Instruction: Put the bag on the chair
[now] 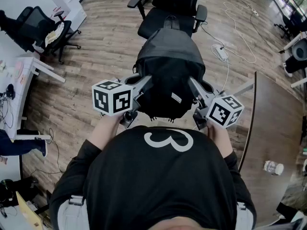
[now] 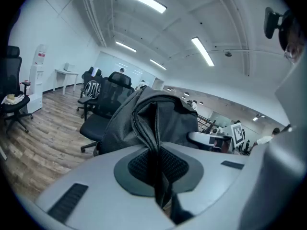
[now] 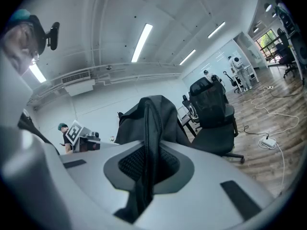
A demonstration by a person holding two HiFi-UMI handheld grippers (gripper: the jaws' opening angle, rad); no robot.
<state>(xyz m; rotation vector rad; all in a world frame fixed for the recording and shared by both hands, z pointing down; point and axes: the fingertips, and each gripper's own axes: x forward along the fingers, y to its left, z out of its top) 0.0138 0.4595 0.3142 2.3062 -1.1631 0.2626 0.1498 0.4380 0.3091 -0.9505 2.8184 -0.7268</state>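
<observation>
Small plastic bottle [image 1: 273, 167] lies on the brown counter [image 1: 268, 128] at 4 o'clock, no idea what's in it. The black bag [image 1: 168, 71] is up off the floor right in front of the person, contents hidden. Left tongs [image 1: 144, 86] pinch a fold of its fabric on the 9 o'clock side and right tongs [image 1: 193, 87] do the same at 3, both squeezed nearly together. The bag's long axis runs 6 to 12, with the far end pointing at the black office chair [image 1: 165, 18] at 12. Can't tell if they touch.
</observation>
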